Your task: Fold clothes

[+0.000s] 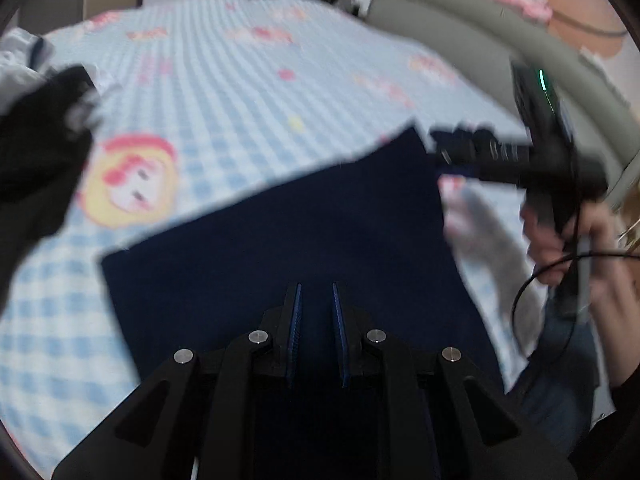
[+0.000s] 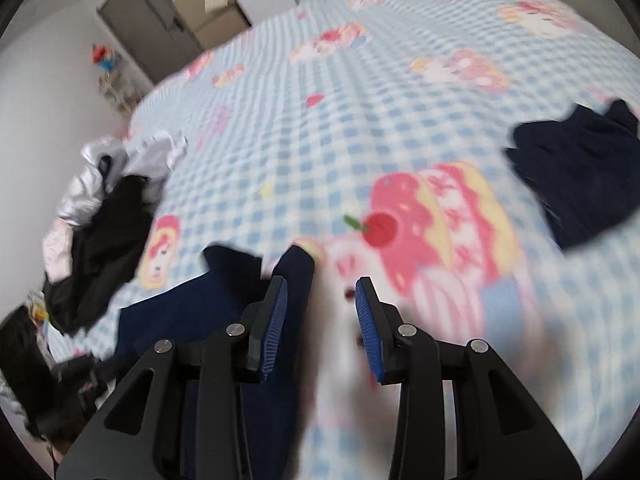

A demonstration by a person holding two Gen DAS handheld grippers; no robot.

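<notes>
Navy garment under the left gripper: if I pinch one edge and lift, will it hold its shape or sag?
The navy garment will probably sag: it is thin cloth lying flat on the checked bedspread. It looks light, so one edge should lift easily while the rest trails. It may slide rather than stay put, since nothing weighs it down; the left gripper hangs over it with nothing visibly pinched.

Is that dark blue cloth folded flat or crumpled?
Flat: the dark blue cloth lies smooth with straight edges on the checked bedspread.
</notes>
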